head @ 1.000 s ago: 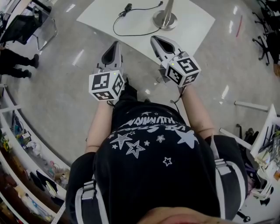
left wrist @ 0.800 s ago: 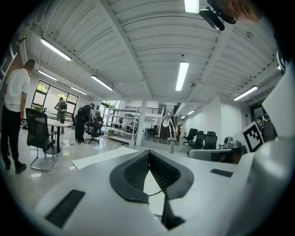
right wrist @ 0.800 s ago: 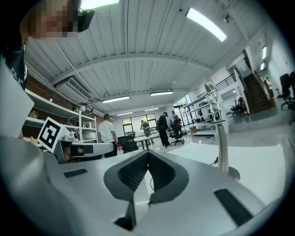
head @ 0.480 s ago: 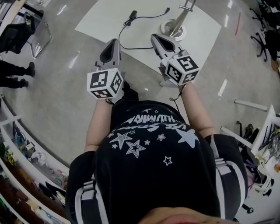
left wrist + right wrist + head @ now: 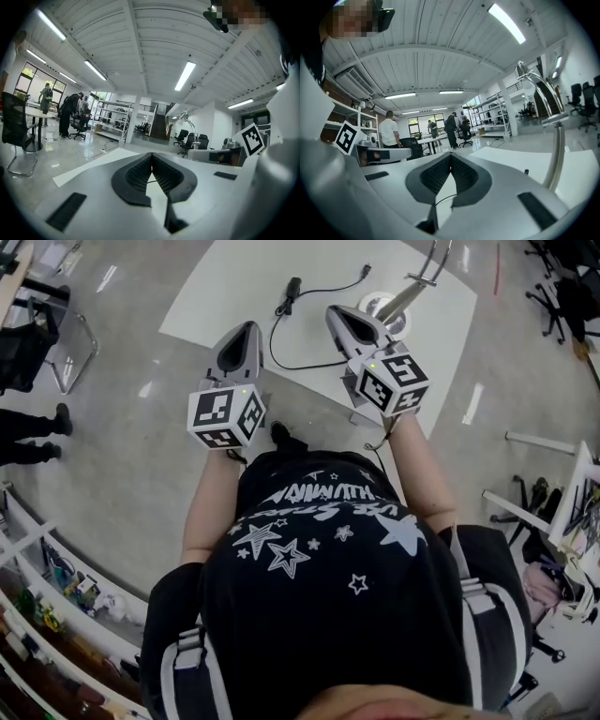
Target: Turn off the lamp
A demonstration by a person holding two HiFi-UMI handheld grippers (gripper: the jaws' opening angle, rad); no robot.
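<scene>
Head view: shirt (image 5: 319,549) lettering upside-down, unreadable; lamp (image 5: 410,294) beyond right gripper (image 5: 336,313).

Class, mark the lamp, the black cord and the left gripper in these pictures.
lamp (image 5: 555,154): right gripper view, on its shiny pole.
cord (image 5: 293,284): head view, on the black block along it.
left gripper (image 5: 151,157): left gripper view, where its shut tips meet.

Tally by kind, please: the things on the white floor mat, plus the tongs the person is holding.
Lamp: 1
Cord: 1
Tongs: 2, left tongs and right tongs
Total: 4
</scene>
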